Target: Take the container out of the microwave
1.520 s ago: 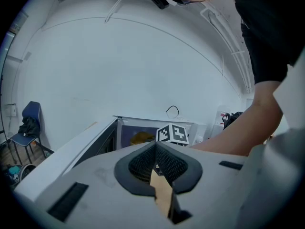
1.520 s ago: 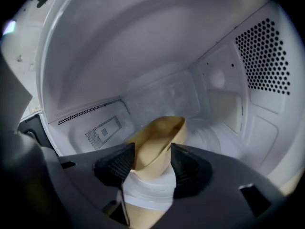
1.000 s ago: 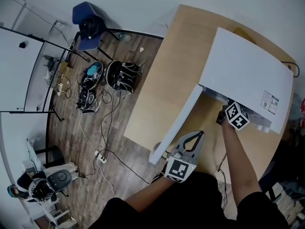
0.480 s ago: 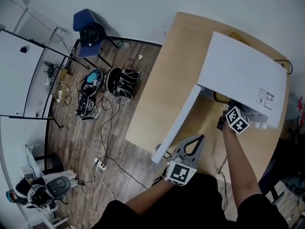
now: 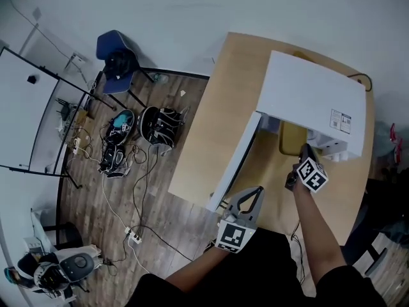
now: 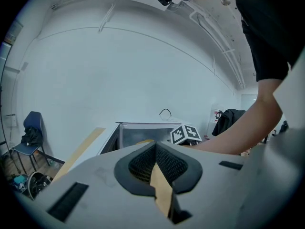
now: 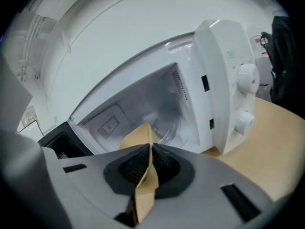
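Pinching container (image 5: pixel 292 138) edge in right gripper (image 7: pixel 150 150) jaws, just been closing, now tight on it | container at open microwave (image 5: pixel 307 94) mouth, above worktop (image 5: pixel 217 126) | left gripper (image 6: pixel 153 146) jaws together, empty, near door (image 5: pixel 233 162)

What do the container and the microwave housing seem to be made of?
Container: probably kraft paper or thin card; matte tan, with a thin wall that looks slightly bent. Microwave: smooth white housing, painted sheet metal or plastic; the look leaves that open.
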A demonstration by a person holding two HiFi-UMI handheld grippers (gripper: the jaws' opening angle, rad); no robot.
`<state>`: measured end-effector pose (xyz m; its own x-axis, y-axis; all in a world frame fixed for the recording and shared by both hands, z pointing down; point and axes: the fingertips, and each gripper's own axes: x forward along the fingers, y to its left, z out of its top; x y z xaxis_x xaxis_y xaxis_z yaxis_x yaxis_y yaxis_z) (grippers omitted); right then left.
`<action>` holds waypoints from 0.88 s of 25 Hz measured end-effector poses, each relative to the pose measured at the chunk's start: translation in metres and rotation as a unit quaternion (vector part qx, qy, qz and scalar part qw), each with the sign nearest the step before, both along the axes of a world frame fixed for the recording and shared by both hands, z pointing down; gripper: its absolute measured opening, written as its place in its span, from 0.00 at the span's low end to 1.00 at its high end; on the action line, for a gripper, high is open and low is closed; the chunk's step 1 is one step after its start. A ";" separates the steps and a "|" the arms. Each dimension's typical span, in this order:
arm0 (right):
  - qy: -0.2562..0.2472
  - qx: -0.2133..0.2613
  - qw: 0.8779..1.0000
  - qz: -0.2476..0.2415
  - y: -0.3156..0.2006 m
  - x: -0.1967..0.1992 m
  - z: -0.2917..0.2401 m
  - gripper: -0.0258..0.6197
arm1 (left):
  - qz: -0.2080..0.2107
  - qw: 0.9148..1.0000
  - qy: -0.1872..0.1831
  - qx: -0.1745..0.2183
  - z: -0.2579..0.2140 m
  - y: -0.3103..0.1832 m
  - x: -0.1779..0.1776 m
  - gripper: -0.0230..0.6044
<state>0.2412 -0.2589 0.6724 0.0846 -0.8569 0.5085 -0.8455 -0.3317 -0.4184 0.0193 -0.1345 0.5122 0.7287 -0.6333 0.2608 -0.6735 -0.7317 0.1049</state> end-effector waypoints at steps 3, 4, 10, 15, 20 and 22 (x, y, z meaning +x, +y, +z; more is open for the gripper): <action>0.001 -0.004 1.000 0.007 0.024 -0.004 -0.006 0.16 | 0.009 1.000 0.006 -0.004 -0.002 0.014 -0.003 0.05; 0.001 -0.004 1.000 0.007 0.032 -0.005 -0.007 0.16 | 0.015 1.000 0.008 -0.006 -0.002 0.019 -0.003 0.05; 0.005 0.001 1.000 0.004 0.076 -0.020 -0.017 0.16 | 0.039 0.999 0.025 -0.005 -0.005 0.042 -0.004 0.05; 0.005 0.010 1.000 0.000 0.116 -0.034 -0.031 0.16 | 0.049 0.998 0.040 -0.001 -0.010 0.059 -0.008 0.05; 0.007 0.030 1.000 0.001 0.149 -0.046 -0.056 0.16 | 0.053 0.997 0.055 -0.001 -0.012 0.069 -0.013 0.05; 0.014 0.038 0.999 0.001 0.162 -0.054 -0.070 0.16 | 0.054 0.997 0.060 -0.007 -0.010 0.074 -0.017 0.05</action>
